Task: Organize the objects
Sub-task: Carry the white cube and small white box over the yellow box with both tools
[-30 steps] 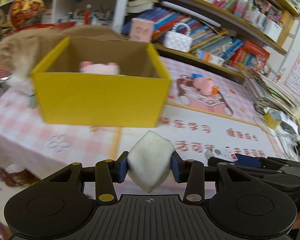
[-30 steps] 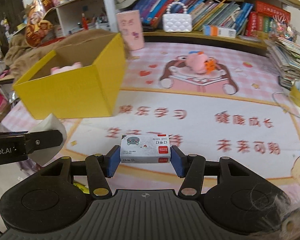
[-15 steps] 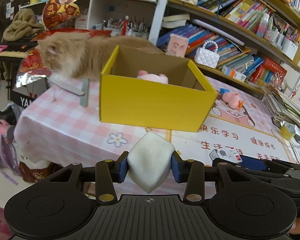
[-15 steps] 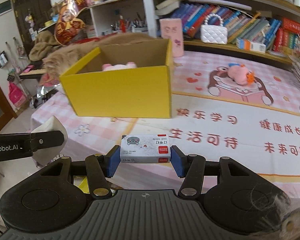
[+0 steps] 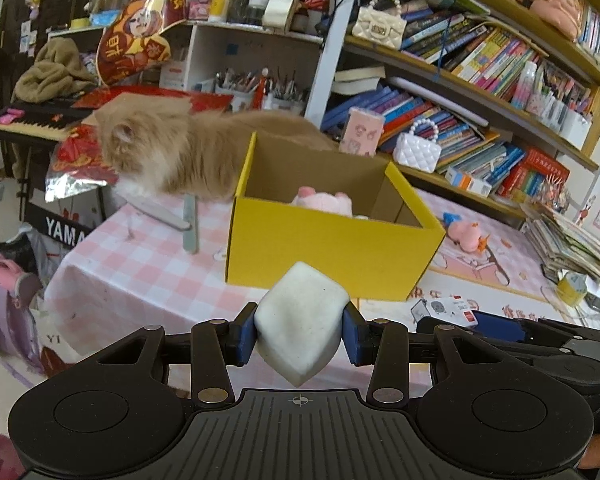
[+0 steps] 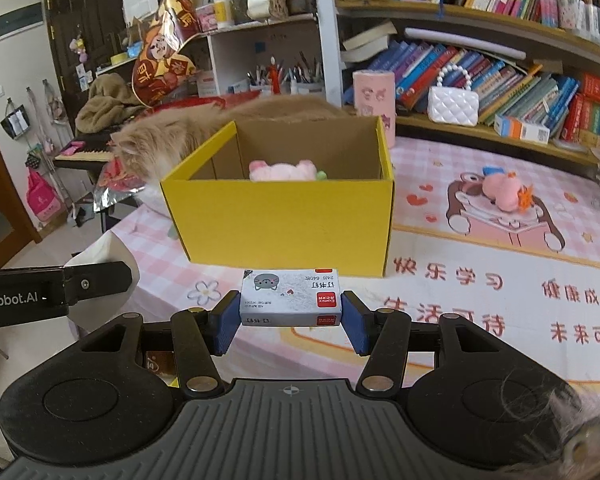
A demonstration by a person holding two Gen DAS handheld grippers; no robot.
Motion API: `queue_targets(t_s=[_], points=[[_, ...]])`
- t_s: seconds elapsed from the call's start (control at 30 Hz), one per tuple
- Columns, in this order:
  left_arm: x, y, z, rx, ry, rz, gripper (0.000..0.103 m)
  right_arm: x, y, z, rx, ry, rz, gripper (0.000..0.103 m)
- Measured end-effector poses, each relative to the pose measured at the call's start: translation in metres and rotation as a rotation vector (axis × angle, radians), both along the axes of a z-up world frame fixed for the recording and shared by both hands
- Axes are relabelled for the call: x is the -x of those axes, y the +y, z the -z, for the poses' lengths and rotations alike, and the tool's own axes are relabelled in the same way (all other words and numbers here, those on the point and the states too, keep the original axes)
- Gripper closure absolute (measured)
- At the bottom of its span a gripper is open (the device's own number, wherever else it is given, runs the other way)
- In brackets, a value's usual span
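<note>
My left gripper (image 5: 299,334) is shut on a white sponge block (image 5: 300,324), held in the air in front of the table's near edge. My right gripper (image 6: 290,314) is shut on a small staple box (image 6: 290,298) with a cat face and red label, also raised. The staple box also shows in the left wrist view (image 5: 446,308). An open yellow cardboard box (image 5: 332,252) (image 6: 284,220) stands on the table ahead of both grippers. A pink plush toy (image 5: 324,202) (image 6: 284,170) lies inside it.
A fluffy orange cat (image 5: 188,152) (image 6: 172,144) stands behind the box at its left. A pink plush pig (image 6: 504,194) lies on the printed tablecloth at the right. Bookshelves (image 6: 500,80), a white handbag (image 6: 454,104) and a pink cup (image 6: 374,92) are behind. A keyboard (image 5: 32,118) sits at far left.
Both grippers have pulled back and risen away from the yellow box, which now looks smaller and farther. More of the cat and room shows. Both still hold their objects.
</note>
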State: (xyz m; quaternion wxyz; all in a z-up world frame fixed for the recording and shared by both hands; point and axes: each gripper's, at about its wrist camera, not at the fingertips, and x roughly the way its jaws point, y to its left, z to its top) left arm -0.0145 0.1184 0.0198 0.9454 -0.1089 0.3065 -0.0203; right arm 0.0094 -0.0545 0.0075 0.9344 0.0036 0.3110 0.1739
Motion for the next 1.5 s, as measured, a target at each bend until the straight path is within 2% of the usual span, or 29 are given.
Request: queue_targets(t_s=[0.27, 0.53, 0.73, 0.83, 1.2, 1.5], points=[[-0.017, 0.000, -0.014, 0.009, -0.045, 0.005, 0.062, -0.020, 0.002, -0.014, -0.005, -0.038, 0.005, 0.052], [-0.049, 0.000, -0.024, 0.010, -0.077, -0.022, 0.062, -0.056, 0.001, -0.025, -0.013, -0.082, 0.002, 0.052], [-0.079, -0.002, -0.028, 0.008, -0.083, -0.046, 0.062, -0.094, 0.001, -0.025, 0.019, -0.099, -0.021, 0.052], [-0.095, -0.005, -0.029, 0.005, -0.083, -0.056, 0.062, -0.117, 0.004, -0.022, 0.072, -0.093, -0.024, 0.052], [-0.152, -0.018, -0.014, -0.025, -0.038, -0.084, 0.062, -0.177, 0.009, -0.010, 0.175, -0.085, -0.141, 0.052], [-0.181, -0.021, 0.002, -0.076, 0.021, -0.091, 0.062, -0.208, 0.019, 0.004, 0.243, -0.048, -0.224, 0.052]])
